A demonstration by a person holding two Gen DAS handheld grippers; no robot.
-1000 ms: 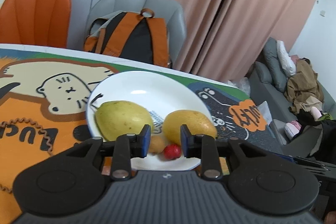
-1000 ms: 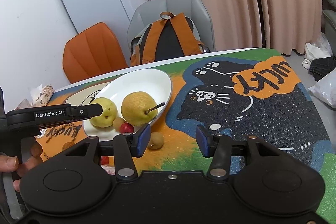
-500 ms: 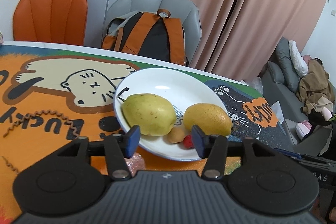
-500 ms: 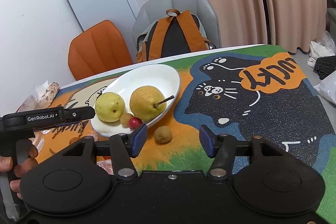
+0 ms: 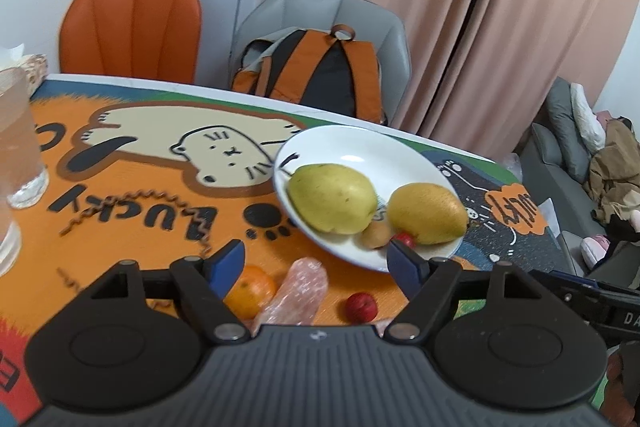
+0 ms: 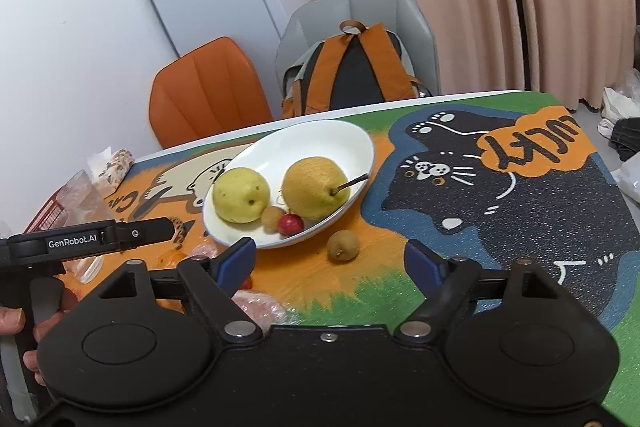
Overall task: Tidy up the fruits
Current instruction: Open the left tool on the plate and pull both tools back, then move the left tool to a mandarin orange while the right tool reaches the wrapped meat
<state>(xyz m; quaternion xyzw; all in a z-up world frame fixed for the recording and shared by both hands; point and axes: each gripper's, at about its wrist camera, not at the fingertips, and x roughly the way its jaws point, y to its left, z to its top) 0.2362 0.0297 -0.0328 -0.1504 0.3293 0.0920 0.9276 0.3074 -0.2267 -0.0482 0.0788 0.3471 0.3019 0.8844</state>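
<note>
A white plate (image 5: 352,143) (image 6: 316,139) holds a green-yellow pear (image 5: 332,198) (image 6: 241,195), a golden pear (image 5: 428,213) (image 6: 314,187), a small brown longan (image 5: 376,235) (image 6: 273,218) and a small red fruit (image 5: 405,239) (image 6: 291,223). On the mat before the plate lie an orange (image 5: 250,289), a plastic-wrapped pink item (image 5: 298,291) and a red fruit (image 5: 361,307). Another longan (image 6: 342,245) lies right of the plate. My left gripper (image 5: 316,259) hovers over the loose items, jaws opening, nothing between them. My right gripper (image 6: 330,261) is just short of the longan, jaws opening, empty.
A clear glass (image 5: 18,139) stands at the table's left. Behind the table are an orange chair (image 5: 132,27) and a grey chair with an orange-black backpack (image 5: 316,75). A hand (image 6: 20,331) holds the left gripper's handle. The cartoon mat (image 6: 500,187) covers the table.
Both grippers' jaws have spread wider and both have pulled back from the plate, bringing the orange, wrapped item and red fruit into the left wrist view.
</note>
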